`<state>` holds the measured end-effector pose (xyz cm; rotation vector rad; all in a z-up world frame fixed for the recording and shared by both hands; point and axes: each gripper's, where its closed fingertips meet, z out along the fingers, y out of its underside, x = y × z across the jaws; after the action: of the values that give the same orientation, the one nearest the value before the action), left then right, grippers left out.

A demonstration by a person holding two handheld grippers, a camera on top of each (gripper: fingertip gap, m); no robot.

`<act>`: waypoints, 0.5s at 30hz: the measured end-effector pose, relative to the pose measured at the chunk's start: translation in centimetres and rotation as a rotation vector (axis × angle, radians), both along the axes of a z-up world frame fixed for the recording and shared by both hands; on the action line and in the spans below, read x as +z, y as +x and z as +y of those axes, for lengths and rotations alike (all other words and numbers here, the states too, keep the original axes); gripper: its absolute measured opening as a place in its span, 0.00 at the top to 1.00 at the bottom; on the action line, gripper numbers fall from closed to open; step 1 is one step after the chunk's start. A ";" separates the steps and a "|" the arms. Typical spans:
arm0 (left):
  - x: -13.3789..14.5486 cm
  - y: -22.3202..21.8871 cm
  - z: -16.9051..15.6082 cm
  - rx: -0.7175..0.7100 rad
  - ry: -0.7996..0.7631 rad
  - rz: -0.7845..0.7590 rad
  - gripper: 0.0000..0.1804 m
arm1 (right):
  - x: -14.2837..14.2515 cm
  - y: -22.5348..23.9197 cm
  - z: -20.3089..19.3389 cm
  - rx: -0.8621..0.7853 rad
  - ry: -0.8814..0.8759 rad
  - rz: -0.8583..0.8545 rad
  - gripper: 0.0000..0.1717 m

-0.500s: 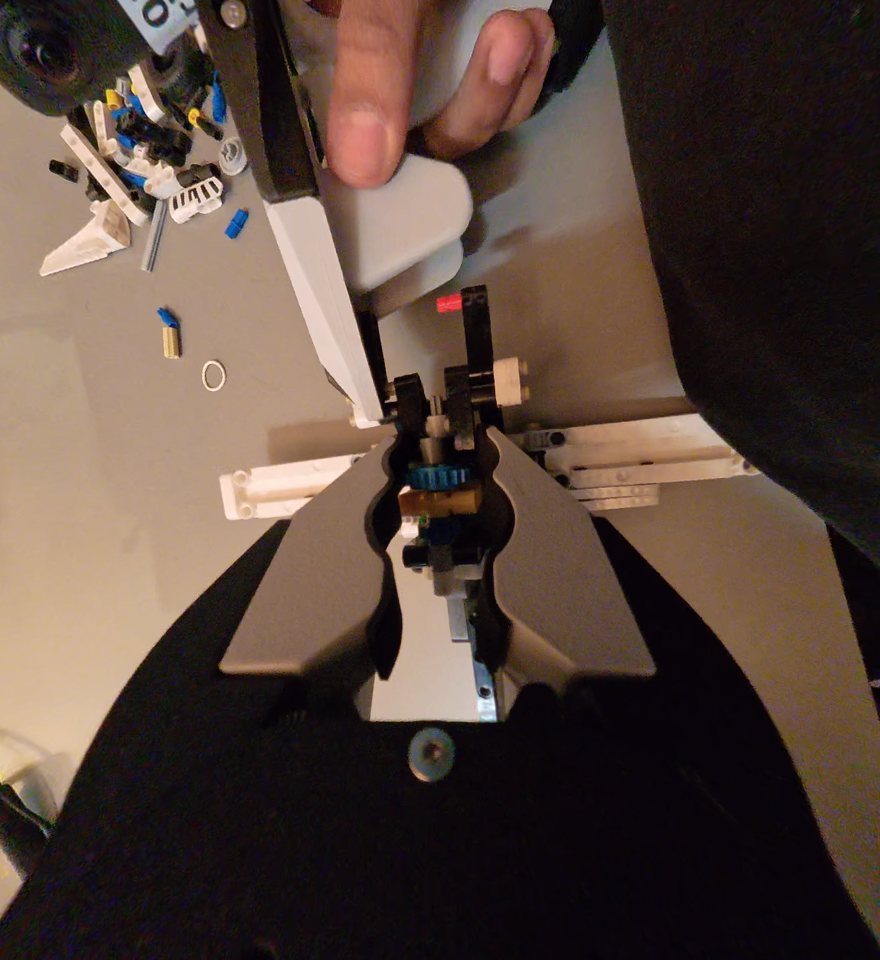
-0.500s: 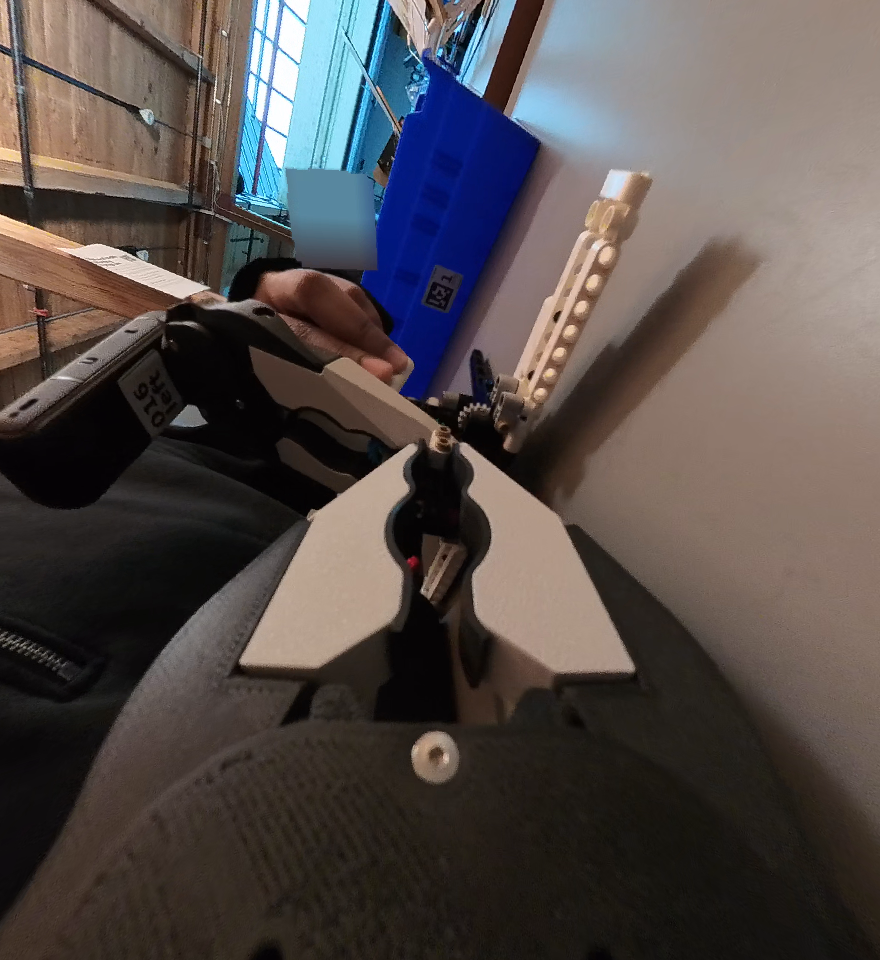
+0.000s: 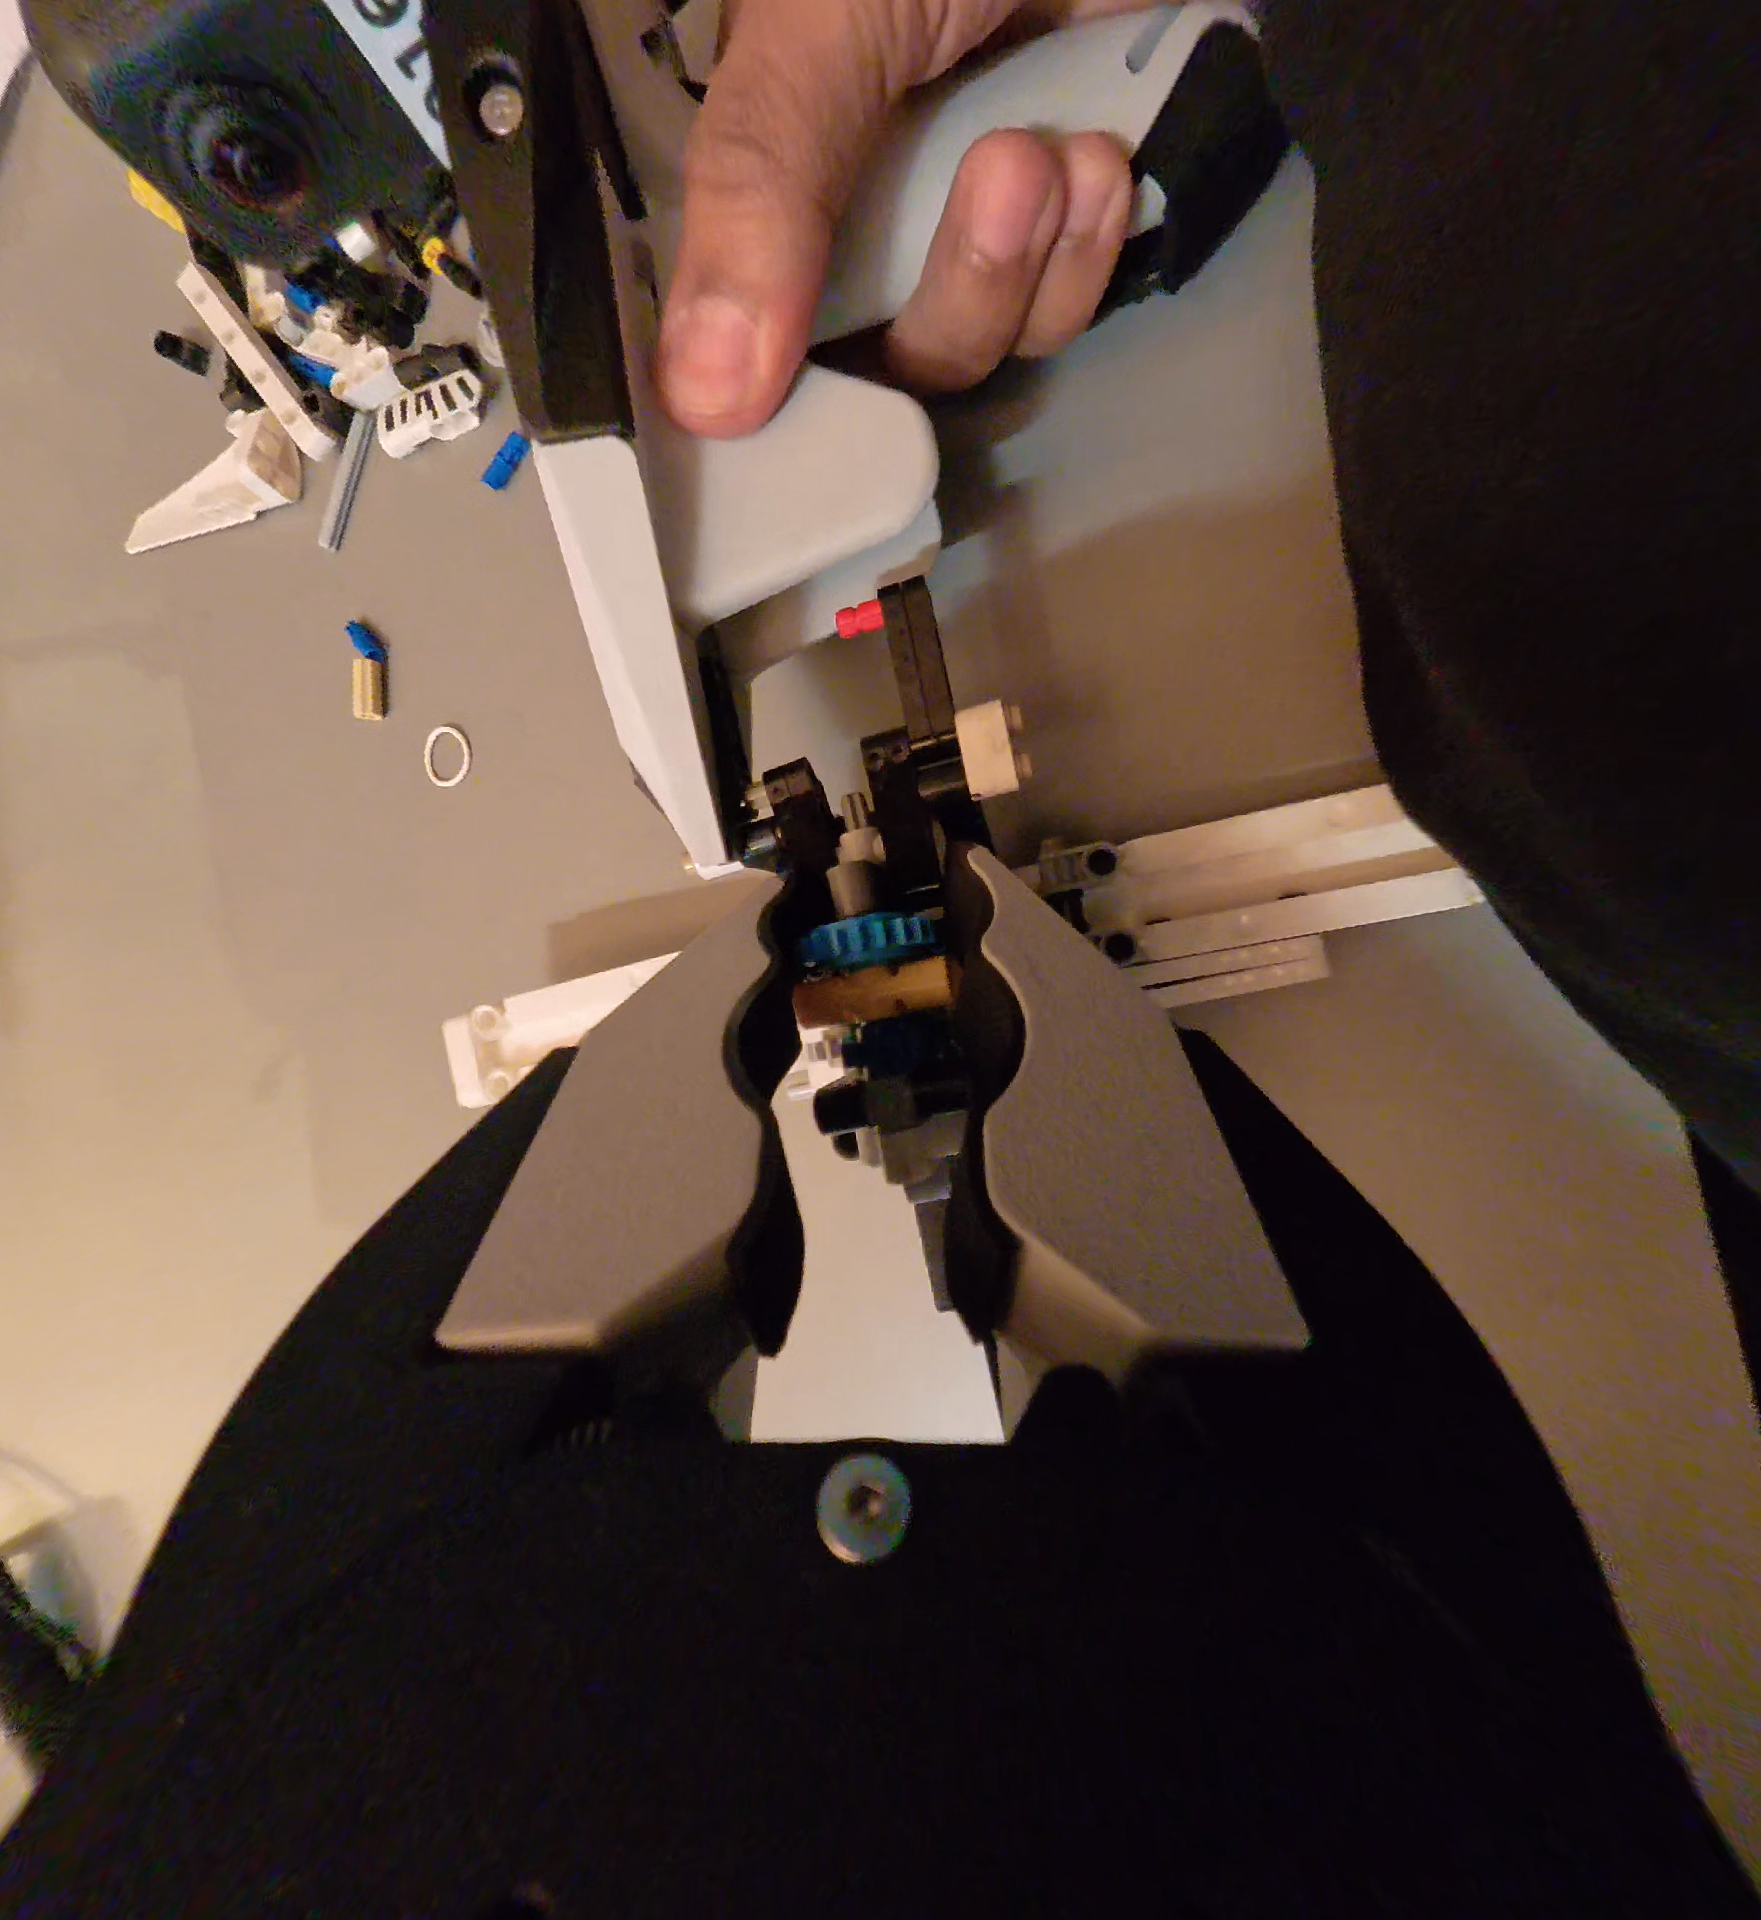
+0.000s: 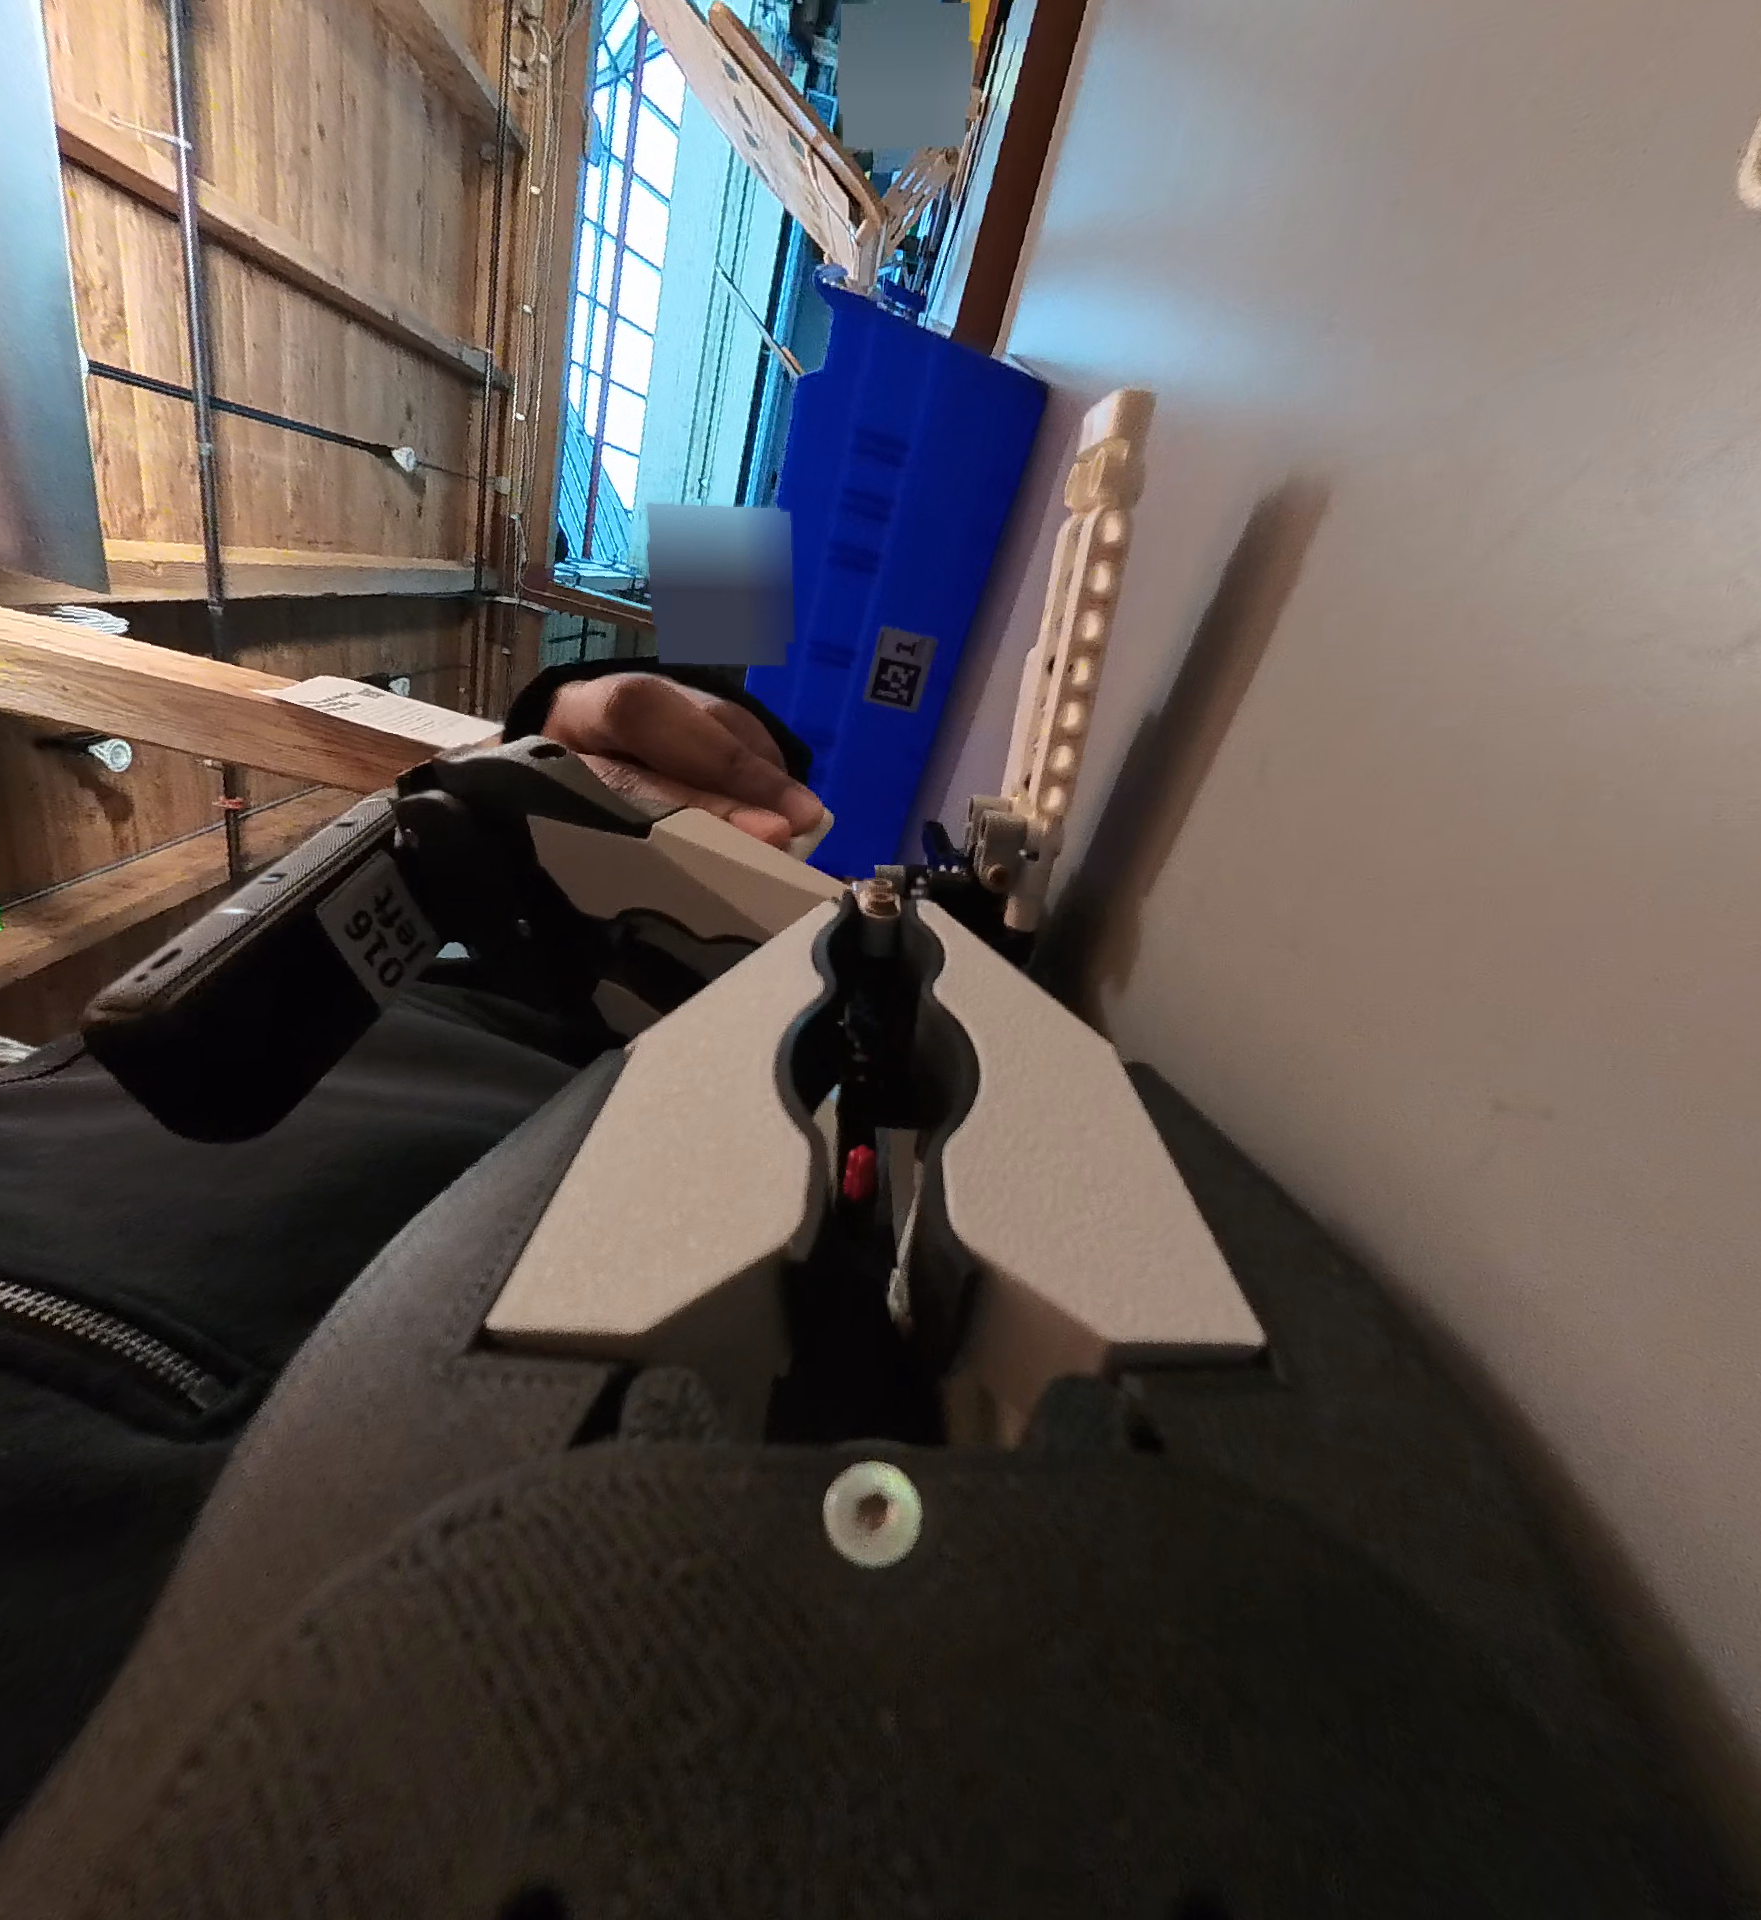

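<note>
Currently your left gripper (image 3: 871, 977) clamps the gear assembly (image 3: 876, 982) on the grey table (image 3: 180, 883); your right gripper (image 4: 876, 920) pinches a small grey pin (image 4: 877, 914) at its tips. Misaligned, the pin may slip out or lever the assembly loose.

The left gripper (image 3: 876, 914) closes around a gear assembly (image 3: 876, 987) standing on the table (image 3: 232, 1039). The right gripper (image 3: 741, 831) meets the assembly from the far side, pinching a pin (image 4: 876, 914). Beams (image 3: 1271, 894) extend sideways behind it. Loose parts (image 3: 336, 343) lie far left, a ring (image 3: 447, 755) nearer.
</note>
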<state>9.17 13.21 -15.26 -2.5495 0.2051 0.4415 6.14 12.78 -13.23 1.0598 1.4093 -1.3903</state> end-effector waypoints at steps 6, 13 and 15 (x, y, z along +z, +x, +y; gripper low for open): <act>0.8 0.8 0.1 -0.043 0.076 -0.088 0.86 | 0.7 0.6 -0.1 0.050 -0.022 0.084 0.99; 0.9 1.4 0.3 -0.081 0.088 -0.123 0.87 | 0.8 1.3 -0.1 0.187 -0.037 0.081 0.99; 0.8 1.2 0.2 -0.079 0.098 -0.135 0.86 | 0.8 1.3 -0.1 0.207 -0.025 0.106 0.99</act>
<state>10.42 13.45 -14.45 -2.4539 0.2275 0.2429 7.47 12.69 -12.46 0.8093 1.5281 -1.3244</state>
